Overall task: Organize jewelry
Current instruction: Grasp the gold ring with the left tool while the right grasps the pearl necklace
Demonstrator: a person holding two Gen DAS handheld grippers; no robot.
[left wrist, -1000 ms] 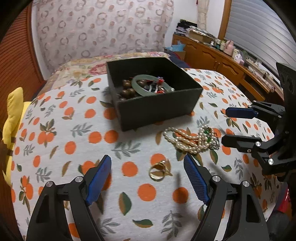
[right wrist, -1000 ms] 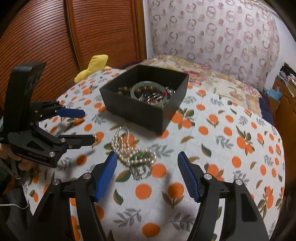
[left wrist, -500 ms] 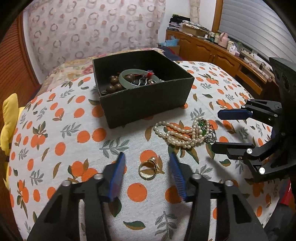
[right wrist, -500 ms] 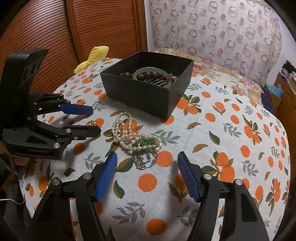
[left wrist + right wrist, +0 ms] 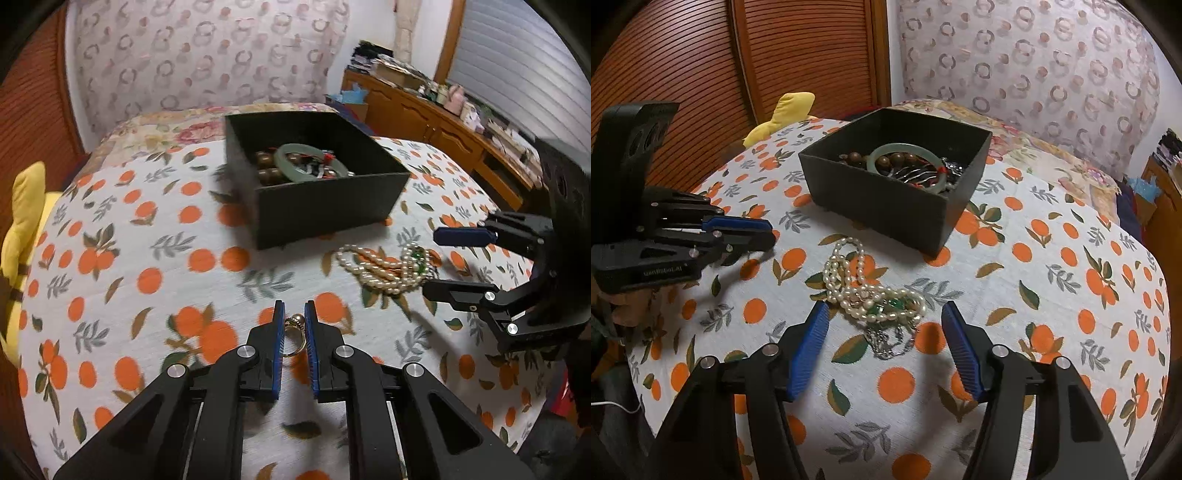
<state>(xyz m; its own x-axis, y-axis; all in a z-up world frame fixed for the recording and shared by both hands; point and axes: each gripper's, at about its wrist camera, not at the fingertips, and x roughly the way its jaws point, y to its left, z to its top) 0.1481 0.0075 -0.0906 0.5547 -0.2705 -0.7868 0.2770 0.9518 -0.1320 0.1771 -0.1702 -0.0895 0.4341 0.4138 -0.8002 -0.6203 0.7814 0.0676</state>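
A gold ring (image 5: 294, 334) with a small bead stands between the blue pads of my left gripper (image 5: 294, 310), which is shut on it just above the orange-print cloth. A pearl necklace (image 5: 857, 291) with green stones, tangled with a silver chain (image 5: 886, 341), lies in a heap in front of the black box (image 5: 886, 199). My right gripper (image 5: 884, 314) straddles the near end of that heap. Its jaws are closing, and the pads stand clear of the pearls. The box (image 5: 325, 206) holds a green bangle (image 5: 310, 162), brown beads and other pieces. The necklace (image 5: 380, 269) lies beside the right gripper (image 5: 434, 263).
A yellow plush toy (image 5: 22, 229) lies at the left edge of the bed. A wooden sideboard (image 5: 424, 114) with clutter runs along the right. Slatted wooden doors (image 5: 701, 55) stand behind. My left gripper (image 5: 768, 230) shows at the left of the right wrist view.
My left gripper's jaws came together from wide open and now clamp the gold ring. My right gripper has drawn closer to the pearl heap and its jaws have narrowed slightly.
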